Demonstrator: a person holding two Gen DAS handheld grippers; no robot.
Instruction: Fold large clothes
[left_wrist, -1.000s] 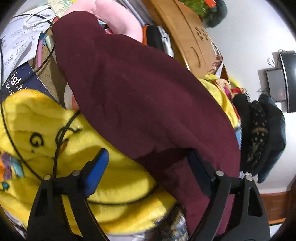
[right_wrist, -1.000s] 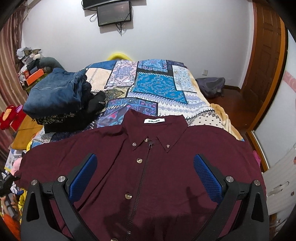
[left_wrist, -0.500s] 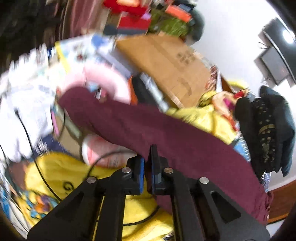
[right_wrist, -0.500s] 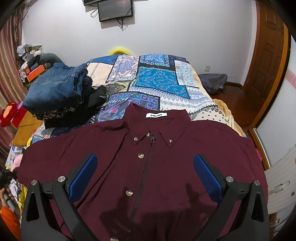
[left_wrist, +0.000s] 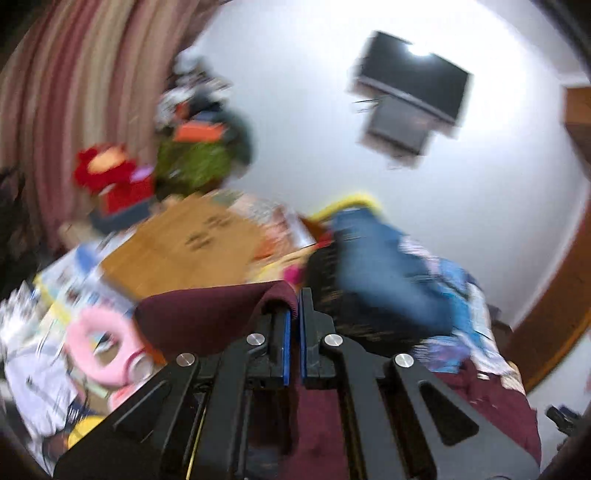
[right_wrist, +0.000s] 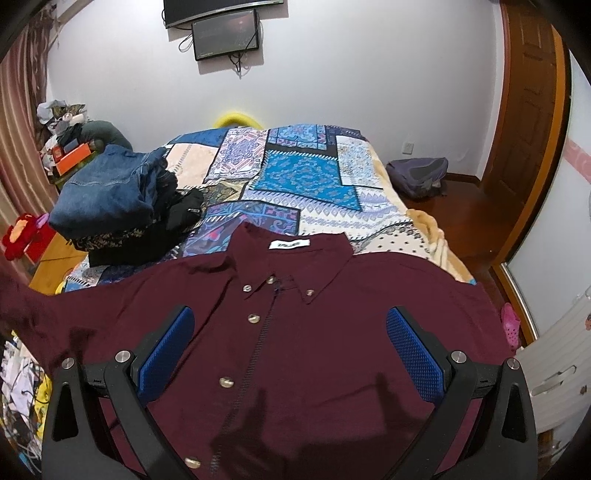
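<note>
Left wrist view
Left gripper: jaws pinched together on a fold of the maroon shirt, cloth draping toward 9 o'clock.
Background: blurred; folded jeans at 2 o'clock.

Right wrist view
Right gripper: jaws spread wide, holding nothing, above the shirt front.
Maroon shirt: flat on the patterned bedspread, collar at 12 o'clock, sleeve lifted at 9 o'clock.

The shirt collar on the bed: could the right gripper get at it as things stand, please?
Probably yes. The right gripper hangs open over the maroon shirt, and the collar lies flat straight ahead with nothing on it; the stacked clothes sit off to the side.
</note>
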